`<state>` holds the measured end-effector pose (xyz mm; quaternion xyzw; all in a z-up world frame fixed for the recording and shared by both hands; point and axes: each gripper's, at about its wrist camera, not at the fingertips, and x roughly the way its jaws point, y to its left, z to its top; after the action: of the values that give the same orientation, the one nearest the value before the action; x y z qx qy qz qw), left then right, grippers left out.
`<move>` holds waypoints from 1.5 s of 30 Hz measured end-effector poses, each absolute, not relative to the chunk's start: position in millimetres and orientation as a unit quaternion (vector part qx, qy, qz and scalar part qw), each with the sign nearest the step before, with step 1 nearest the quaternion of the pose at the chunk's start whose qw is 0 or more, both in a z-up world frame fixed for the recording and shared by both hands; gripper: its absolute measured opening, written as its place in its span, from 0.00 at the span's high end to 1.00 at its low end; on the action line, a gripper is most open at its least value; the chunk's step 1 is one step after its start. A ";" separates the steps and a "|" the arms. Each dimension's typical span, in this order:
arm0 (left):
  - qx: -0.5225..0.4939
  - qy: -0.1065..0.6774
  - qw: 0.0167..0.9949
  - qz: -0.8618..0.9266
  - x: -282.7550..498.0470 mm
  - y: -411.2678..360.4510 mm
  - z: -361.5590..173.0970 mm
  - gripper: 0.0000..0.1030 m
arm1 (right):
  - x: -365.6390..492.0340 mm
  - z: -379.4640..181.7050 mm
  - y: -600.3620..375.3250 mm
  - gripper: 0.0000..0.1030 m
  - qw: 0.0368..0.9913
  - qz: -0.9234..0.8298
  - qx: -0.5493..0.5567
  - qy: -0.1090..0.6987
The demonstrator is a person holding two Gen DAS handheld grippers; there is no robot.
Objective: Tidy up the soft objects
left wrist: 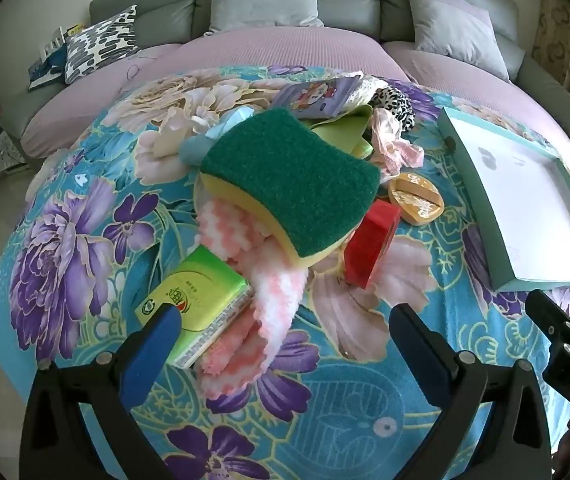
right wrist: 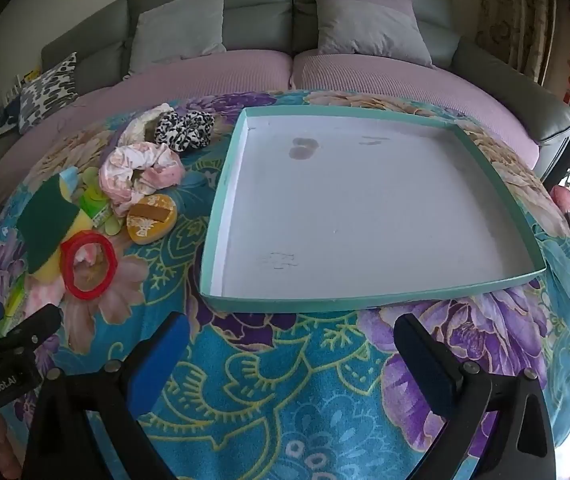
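A pile lies on the floral cloth. In it, a green-and-yellow sponge (left wrist: 291, 184) rests on a pink-and-white fluffy cloth (left wrist: 261, 300), with a green tissue pack (left wrist: 197, 304) beside it. My left gripper (left wrist: 285, 320) hangs open just in front of the cloth and pack, holding nothing. A pink scrunchie (right wrist: 141, 172) and a leopard scrunchie (right wrist: 185, 128) lie farther back. The shallow teal tray (right wrist: 365, 304) with a white floor stands right of the pile, nothing in it. My right gripper (right wrist: 289, 332) is open before the tray's near rim.
A red ring-shaped box (right wrist: 89, 264) and a yellow heart-shaped box (right wrist: 151, 220) lie between pile and tray. A picture booklet (left wrist: 317, 94) is at the back of the pile. A grey sofa with cushions (right wrist: 181, 32) runs behind the table.
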<state>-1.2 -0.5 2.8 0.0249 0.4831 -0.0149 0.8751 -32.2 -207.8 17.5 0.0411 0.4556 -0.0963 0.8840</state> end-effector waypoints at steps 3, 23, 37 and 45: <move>0.026 0.484 0.875 -0.013 -1.5 -0.8 3.2 0.00 | -33.3 20.9 -207.0 0.00 0.884 -0.097 0.041 0.455; 0.029 0.484 0.875 -0.008 -1.9 -1.4 5.6 0.00 | -36.5 26.3 -207.9 0.00 0.885 -0.097 0.042 0.453; 0.029 0.484 0.874 -0.007 -1.7 -0.9 6.9 0.00 | -36.6 26.9 -208.0 0.00 0.885 -0.097 0.041 0.453; 0.029 0.484 0.875 -0.008 -1.5 -0.8 7.2 0.00 | -37.1 27.0 -207.8 0.00 0.885 -0.097 0.041 0.453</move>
<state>-1.5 -0.8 7.2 0.0292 0.4840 -0.0077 0.8745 -37.1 -207.8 27.0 0.0411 0.4531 -0.0967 0.8852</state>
